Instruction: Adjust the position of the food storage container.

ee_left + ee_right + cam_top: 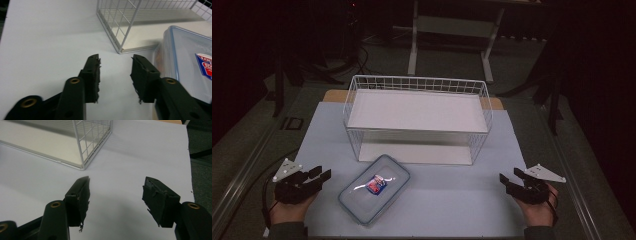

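Two containers sit on the white sheet (462, 192) before you. The lidded clear box (373, 188) lies near your left gripper (323, 174), lid on, a small red-and-blue label or packet showing at its middle; which, you cannot tell. The wire basket (417, 117) stands behind it, a white board inside. Both your left and right gripper (508, 177) have jaws apart, holding nothing.
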Demonstrator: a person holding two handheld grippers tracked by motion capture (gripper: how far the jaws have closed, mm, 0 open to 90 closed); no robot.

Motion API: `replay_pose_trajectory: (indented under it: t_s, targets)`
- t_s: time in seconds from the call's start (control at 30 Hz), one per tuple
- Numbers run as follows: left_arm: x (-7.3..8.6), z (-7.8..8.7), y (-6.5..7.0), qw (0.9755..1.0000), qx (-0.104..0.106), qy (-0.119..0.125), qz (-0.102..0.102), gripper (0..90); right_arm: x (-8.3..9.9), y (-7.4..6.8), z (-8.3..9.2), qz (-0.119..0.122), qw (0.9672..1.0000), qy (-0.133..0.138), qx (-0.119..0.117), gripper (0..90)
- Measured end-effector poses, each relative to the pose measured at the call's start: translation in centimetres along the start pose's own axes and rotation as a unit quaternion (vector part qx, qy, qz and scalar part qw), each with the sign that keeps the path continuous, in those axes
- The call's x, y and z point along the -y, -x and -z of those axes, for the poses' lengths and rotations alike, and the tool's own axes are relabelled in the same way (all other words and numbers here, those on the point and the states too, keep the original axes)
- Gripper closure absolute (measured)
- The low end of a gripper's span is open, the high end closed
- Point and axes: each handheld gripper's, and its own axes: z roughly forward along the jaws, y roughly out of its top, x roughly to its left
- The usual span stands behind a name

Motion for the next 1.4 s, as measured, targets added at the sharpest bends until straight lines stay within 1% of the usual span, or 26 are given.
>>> replay_pose_trajectory:
  t_s: [0.03, 0.1, 0.13, 0.17, 0.2, 0.23, 0.27, 0.3, 0.33, 0.4, 0.47, 0.53, 0.6, 0.7, 0.8, 0.93, 1.1, 1.17, 1.27, 1.3, 1.37, 1.4]
  targets:
    - [0.0, 0.0, 0.0, 1.0, 0.0, 0.0, 0.0, 58.7, 0.0, 0.0, 0.0, 0.0, 1.0, 0.0, 0.0, 38.0]
    - [-0.1, 0.0, 0.0, 1.0, -0.004, 0.004, -0.003, 62.0, 0.1, 0.0, 0.0, 0.001, 1.0, -0.003, 0.0, 38.1]
    - [-0.1, 0.0, 0.0, 1.0, -0.002, 0.005, -0.003, 62.0, 0.0, 0.0, 0.0, 0.003, 1.0, -0.002, 0.0, 38.1]
    - [-0.1, 0.0, 0.0, 1.0, -0.002, 0.005, -0.003, 65.3, 0.0, 0.0, 0.1, 0.003, 1.0, 0.0, 0.0, 38.2]
    - [-0.2, 0.1, 0.0, 1.0, 0.003, 0.007, -0.001, 65.3, 0.0, 0.0, 0.1, 0.003, 1.0, 0.0, 0.0, 38.2]
    - [-0.2, 0.1, 0.0, 0.9999, 0.006, 0.01, 0.001, 70.8, 0.0, -0.1, 0.1, 0.003, 1.0, 0.003, -0.001, 38.3]
    - [-0.2, 0.1, 0.0, 0.9999, 0.009, 0.011, 0.002, 73.7, -0.1, -0.1, 0.1, 0.004, 1.0, 0.003, -0.002, 38.3]
    - [-0.3, 0.1, -0.1, 0.9998, 0.017, 0.011, 0.006, 76.9, 0.0, -0.2, 0.1, 0.006, 1.0, 0.002, -0.002, 38.3]
    - [-0.3, 0.0, -0.1, 0.9995, 0.027, 0.012, 0.009, 82.1, 0.0, -0.2, 0.1, 0.009, 1.0, 0.002, -0.002, 38.3]
    - [-0.5, -0.2, 0.0, 0.9995, 0.031, 0.004, 0.008, 88.7, 0.0, -0.2, 0.1, 0.009, 1.0, 0.002, -0.002, 38.3]
    - [-0.7, -0.6, 0.2, 0.9991, 0.042, 0.001, 0.007, 89.0, 0.0, -0.2, 0.1, 0.008, 1.0, 0.002, -0.002, 38.3]
    - [-1.0, -1.0, 0.7, 0.9992, 0.039, -0.002, -0.002, 89.1, 0.0, -0.3, 0.1, 0.008, 1.0, 0.001, -0.002, 38.3]
    - [-1.4, -1.4, 1.1, 0.9989, 0.044, -0.005, -0.013, 89.1, 0.0, -0.3, 0.1, 0.009, 1.0, 0.0, -0.003, 38.3]
    - [-2.0, -2.1, 1.9, 0.9984, 0.051, -0.012, -0.022, 89.1, 0.0, -0.4, 0.0, 0.012, 0.9999, 0.0, -0.004, 38.3]
    - [-2.4, -2.8, 2.6, 0.9974, 0.061, -0.021, -0.032, 89.1, 0.0, -0.5, 0.0, 0.013, 0.9999, 0.0, -0.005, 38.4]
    - [-3.1, -3.7, 3.4, 0.9958, 0.077, -0.033, -0.037, 89.1, 0.0, -0.5, -0.1, 0.015, 0.9999, -0.002, -0.005, 38.5]
    - [-4.0, -5.2, 4.7, 0.9931, 0.09, -0.058, -0.048, 89.1, 0.0, -0.5, 0.0, 0.014, 0.9999, -0.001, -0.006, 38.7]
    - [-4.2, -5.9, 5.2, 0.992, 0.089, -0.071, -0.054, 89.1, 0.0, -0.5, 0.0, 0.014, 0.9999, -0.001, -0.006, 38.7]
    - [-4.3, -6.9, 5.8, 0.9905, 0.087, -0.092, -0.054, 89.2, 0.0, -0.5, 0.0, 0.013, 0.9999, -0.001, -0.006, 38.8]
    - [-4.3, -7.1, 5.9, 0.9897, 0.085, -0.099, -0.058, 89.2, 0.0, -0.5, 0.0, 0.013, 0.9999, 0.0, -0.006, 38.8]
    - [-4.5, -7.4, 6.2, 0.9896, 0.08, -0.103, -0.062, 89.3, 0.0, -0.4, 0.1, 0.013, 0.9999, 0.0, -0.006, 38.9]
    - [-4.6, -7.4, 6.3, 0.9893, 0.083, -0.103, -0.062, 89.3, 0.0, -0.4, 0.1, 0.013, 0.9999, 0.001, -0.006, 38.9]
